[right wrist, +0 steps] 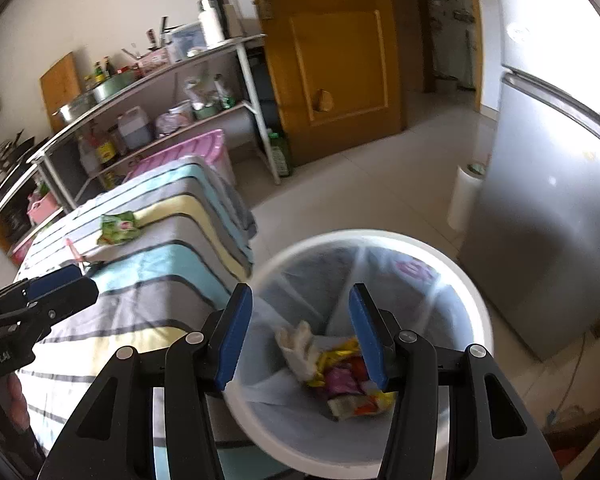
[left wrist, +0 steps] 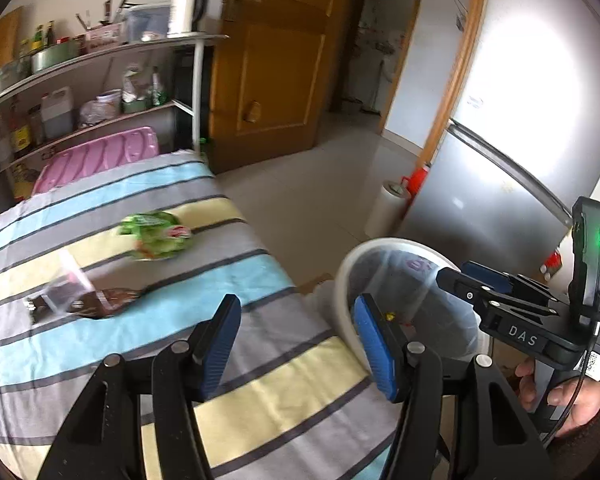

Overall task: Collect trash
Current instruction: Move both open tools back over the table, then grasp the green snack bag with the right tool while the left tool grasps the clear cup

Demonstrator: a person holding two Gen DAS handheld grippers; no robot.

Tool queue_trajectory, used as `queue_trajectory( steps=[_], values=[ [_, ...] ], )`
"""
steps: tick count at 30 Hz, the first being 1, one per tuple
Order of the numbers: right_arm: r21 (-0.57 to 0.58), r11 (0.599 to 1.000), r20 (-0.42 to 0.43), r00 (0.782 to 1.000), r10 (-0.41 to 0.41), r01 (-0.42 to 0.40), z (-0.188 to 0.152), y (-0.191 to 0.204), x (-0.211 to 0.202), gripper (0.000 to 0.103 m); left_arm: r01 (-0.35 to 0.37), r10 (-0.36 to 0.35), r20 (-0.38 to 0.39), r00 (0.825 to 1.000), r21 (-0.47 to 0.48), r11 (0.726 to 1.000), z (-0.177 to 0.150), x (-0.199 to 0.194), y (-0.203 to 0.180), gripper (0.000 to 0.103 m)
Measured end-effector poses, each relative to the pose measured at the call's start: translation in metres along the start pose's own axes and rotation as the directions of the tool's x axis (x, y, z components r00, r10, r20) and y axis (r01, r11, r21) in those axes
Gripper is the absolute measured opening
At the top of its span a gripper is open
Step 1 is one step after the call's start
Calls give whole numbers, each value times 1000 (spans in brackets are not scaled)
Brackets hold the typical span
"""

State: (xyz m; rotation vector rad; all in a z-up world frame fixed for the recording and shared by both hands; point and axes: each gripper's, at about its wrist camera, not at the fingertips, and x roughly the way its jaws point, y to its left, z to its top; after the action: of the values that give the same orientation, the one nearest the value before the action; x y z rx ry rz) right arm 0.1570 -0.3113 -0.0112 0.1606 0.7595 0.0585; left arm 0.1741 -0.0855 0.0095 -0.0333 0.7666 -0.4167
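Left tongs (left wrist: 296,344) stand roughly half open over the near part of the striped cloth (left wrist: 236,280) covering the counter, with nothing between the blue pads. Right tongs (right wrist: 300,334) hang over the mouth of the white trash bin (right wrist: 470,292), jaws parted and likewise empty; a hand (left wrist: 572,396) grips their handle at the right edge of the left wrist view. The bin stands on the floor just beside the counter's near corner, lined with a clear bag, and holds a crumpled whitish wad (right wrist: 298,346) and several yellow, pink and orange wrappers (right wrist: 350,384) heaped at the bottom. Farther along the cloth lies a brown wrapper (left wrist: 100,300), flat, its long axis running roughly across the stripes' direction from left to right, with a narrow tail end pointing right toward the counter edge; a clear plastic piece (left wrist: 66,280) rests on its left portion. Beyond that sits a crumpled green snack bag (left wrist: 156,236), long axis left to right, its red-marked end turned to the right. A pink plastic lid (left wrist: 100,156) lies past the counter's far end, before a metal shelf rack (left wrist: 100,52). A wooden door (left wrist: 276,60) and a silver refrigerator (left wrist: 500,184) stand farthest back.
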Motion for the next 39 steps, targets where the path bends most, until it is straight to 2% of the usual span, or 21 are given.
queue_trajectory(
  steps=[9,15,19,23,26,33,39],
  values=[
    [-101,991,4,997,82,-82,20,60,17,52,-103,106,50,993,-73,992,2,-31,65,64],
    [-175,973,-19,988,151,-152,35,104,42,52,-181,189,63,980,-116,977,6,-38,107,65],
    [-219,953,-47,978,202,-208,45,132,60,52,-187,197,57,979,-144,972,7,-37,133,65],
    [-245,942,-72,973,218,-229,54,152,80,52,-192,199,31,979,-162,968,9,-27,152,65],
    [-252,931,-96,964,249,-266,63,167,96,52,-192,200,33,979,-152,969,13,-23,160,66],
    [-242,920,-136,949,284,-310,75,185,135,52,-139,140,-6,990,-144,980,9,-5,172,67],
    [-208,911,-175,930,322,-355,75,187,159,53,-125,121,-36,992,-150,981,8,10,178,67]
  ],
)
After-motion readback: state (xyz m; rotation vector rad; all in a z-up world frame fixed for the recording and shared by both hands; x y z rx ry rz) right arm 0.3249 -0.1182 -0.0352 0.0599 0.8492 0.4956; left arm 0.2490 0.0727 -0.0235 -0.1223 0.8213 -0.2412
